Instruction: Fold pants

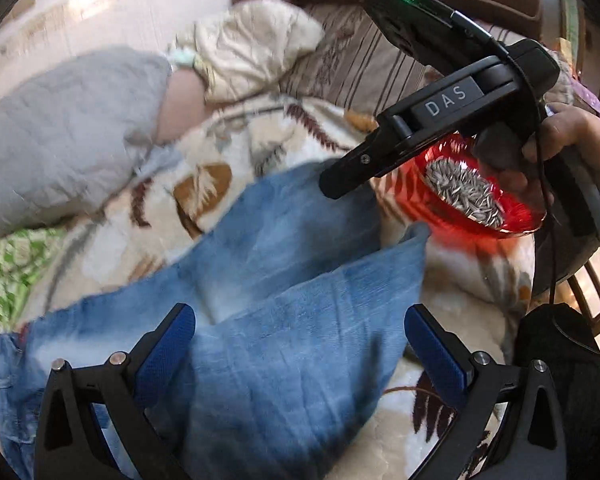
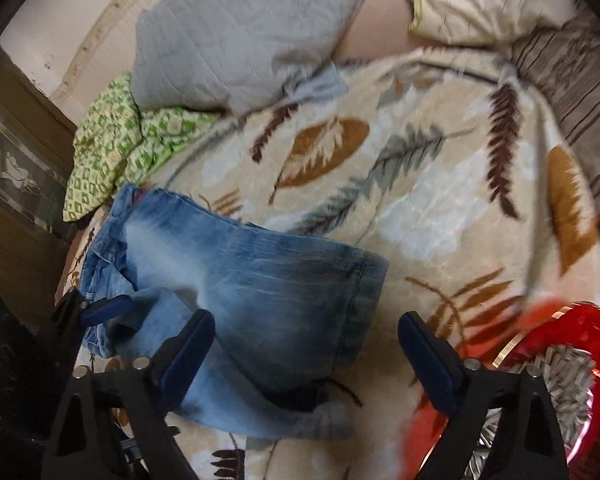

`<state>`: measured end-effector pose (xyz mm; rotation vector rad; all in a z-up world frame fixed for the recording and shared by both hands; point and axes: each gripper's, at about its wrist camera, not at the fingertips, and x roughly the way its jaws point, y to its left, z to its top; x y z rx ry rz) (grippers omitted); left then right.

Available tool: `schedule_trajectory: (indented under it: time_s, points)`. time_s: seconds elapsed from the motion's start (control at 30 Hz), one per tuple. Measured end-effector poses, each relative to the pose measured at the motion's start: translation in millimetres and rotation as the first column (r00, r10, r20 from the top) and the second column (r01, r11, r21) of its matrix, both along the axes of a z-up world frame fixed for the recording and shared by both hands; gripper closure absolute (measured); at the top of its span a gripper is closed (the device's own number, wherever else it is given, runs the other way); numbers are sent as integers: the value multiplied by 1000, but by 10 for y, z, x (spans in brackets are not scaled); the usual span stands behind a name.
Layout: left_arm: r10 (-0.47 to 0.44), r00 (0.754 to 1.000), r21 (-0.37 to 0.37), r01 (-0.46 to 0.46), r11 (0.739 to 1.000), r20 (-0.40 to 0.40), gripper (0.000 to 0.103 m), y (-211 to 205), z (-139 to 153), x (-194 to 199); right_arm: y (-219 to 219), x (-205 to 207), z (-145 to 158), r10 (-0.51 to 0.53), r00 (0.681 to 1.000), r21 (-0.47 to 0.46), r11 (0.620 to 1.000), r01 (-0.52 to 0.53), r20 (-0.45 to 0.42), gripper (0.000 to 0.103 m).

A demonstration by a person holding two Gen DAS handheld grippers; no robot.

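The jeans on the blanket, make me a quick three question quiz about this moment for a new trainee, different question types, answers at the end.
1. True or false: the left gripper is clamped on the jeans.
2. Multiple choice: what fills the red bowl? A) striped seeds B) coins C) rice
3. Short answer: what lies directly under the jeans?

Key
1. False. The left gripper is open above the denim, and the right gripper is open too.
2. A. Grey striped seeds, like sunflower seeds.
3. The leaf-patterned blanket, with the green patterned cloth beside the waistband end.
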<state>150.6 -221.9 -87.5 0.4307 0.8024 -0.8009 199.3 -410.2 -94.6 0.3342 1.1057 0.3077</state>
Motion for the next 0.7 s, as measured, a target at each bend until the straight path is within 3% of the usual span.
schedule_trajectory:
  time_s: [0.03,0.13,0.17,0.2,0.23,0.27,0.37,0.47,0.6,0.7]
  points:
    - [-7,1000,0,7,1000,-23,0,-6,-31,18,10,41,-59,6,1000,9,1000,-5,-14,18]
    - [-27,997,19,28,999,-68,0,-59,-136,40,65,99,-176,28,999,37,999,-27,-28,50]
    - [-34,997,28,36,999,-75,4,-85,-179,39,100,99,-183,41,999,33,999,-41,-19,70]
    - [-44,996,42,48,998,-82,13,-101,-217,31,133,92,-178,53,999,38,998,-52,-15,78]
    - [-56,994,62,62,996,-89,49,-116,-260,16,162,90,-164,62,998,34,997,-62,-7,80]
    - [-65,992,78,74,994,-106,76,-132,-315,31,204,76,-133,75,997,11,997,-75,9,83]
    - [-66,992,86,75,993,-109,90,-145,-330,-11,281,58,-24,104,994,-21,994,-103,37,90]
    - [-48,995,66,54,996,-88,93,-139,-219,-11,341,81,113,126,990,-61,991,-122,67,93]
    - [0,1000,-50,-2,999,-30,94,-45,187,42,304,192,468,111,984,-75,992,-101,139,96]
    - [62,998,-185,-62,981,-8,94,17,558,178,221,347,883,87,973,-70,995,-74,213,96]
